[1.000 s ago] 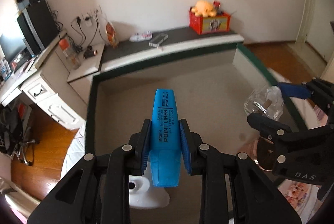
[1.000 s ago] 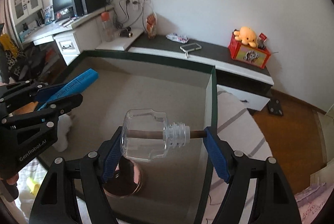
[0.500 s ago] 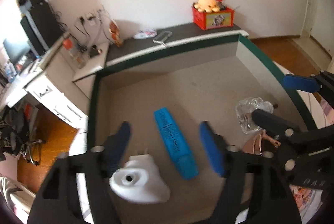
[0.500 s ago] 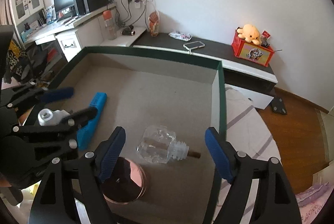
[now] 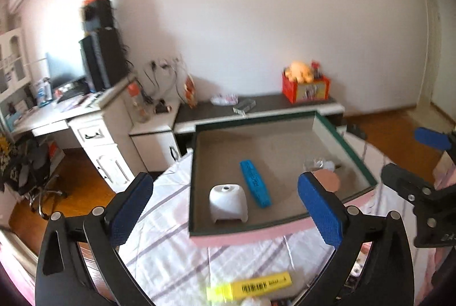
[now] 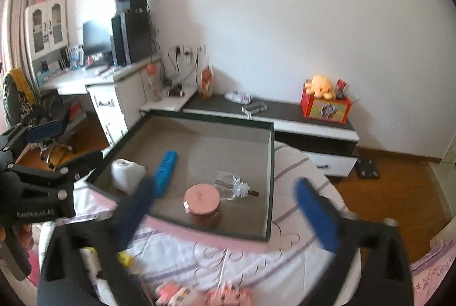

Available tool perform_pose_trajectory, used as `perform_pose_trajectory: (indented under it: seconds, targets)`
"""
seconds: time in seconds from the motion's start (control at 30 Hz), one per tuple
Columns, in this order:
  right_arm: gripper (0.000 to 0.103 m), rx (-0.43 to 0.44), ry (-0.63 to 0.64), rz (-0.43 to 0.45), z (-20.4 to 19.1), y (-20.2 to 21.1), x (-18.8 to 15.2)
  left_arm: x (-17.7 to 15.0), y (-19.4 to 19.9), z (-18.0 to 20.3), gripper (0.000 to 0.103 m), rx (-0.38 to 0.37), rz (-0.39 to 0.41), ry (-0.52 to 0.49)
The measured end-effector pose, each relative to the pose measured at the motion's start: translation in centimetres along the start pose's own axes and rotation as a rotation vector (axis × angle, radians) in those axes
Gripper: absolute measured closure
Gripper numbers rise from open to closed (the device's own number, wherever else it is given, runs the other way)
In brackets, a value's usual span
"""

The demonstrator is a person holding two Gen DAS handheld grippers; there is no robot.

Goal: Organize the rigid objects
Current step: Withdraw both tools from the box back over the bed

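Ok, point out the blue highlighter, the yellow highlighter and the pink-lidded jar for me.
blue highlighter [image 5: 254, 183]: left wrist view, middle of its barrel, lying in the tray.
yellow highlighter [image 5: 256, 282]: left wrist view, on its barcode label, lying on the striped sheet.
pink-lidded jar [image 6: 201, 197]: right wrist view, centre of its round lid.

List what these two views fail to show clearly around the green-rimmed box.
- Clear glass bottle: left wrist view, small, partly behind the round pink lid.
- Yellow highlighter pen: left wrist view, blurred cap end at the bottom edge.
- Right gripper: right wrist view, motion blur smears its blue pads.
- Pink items: right wrist view, blurred, cut off at the bottom edge.
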State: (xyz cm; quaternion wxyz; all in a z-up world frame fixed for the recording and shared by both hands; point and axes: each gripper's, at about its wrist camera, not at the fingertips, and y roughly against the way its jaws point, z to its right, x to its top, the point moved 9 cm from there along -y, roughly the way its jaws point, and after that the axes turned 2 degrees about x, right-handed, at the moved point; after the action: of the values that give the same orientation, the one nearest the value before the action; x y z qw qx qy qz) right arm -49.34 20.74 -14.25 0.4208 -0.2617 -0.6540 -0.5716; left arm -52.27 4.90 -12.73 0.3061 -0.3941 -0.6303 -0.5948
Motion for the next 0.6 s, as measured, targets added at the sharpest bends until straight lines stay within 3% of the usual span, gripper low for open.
perform_pose_trajectory:
  seconds: [0.23, 0.37, 0.47, 0.6]
  targets:
    - [0.000, -0.051, 0.023, 0.138, -1.6, 8.2, -1.4, -2.5, 8.5, -1.2, 0.000, 0.046, 0.118, 0.042]
    - [0.000, -0.089, 0.015, 0.200, -2.4, 11.8, -3.1, -4.7, 11.7, -1.4, 0.000, 0.056, 0.133, 0.035]
    - [0.000, -0.118, 0.009, 0.220, -2.6, 13.3, -4.2, -6.0, 13.9, -1.6, 0.000, 0.025, 0.148, 0.084]
    - [0.000, -0.092, -0.030, 0.219, -3.0, 14.3, -5.6, -6.9, 16.2, -2.1, 0.000, 0.023, 0.185, 0.108]
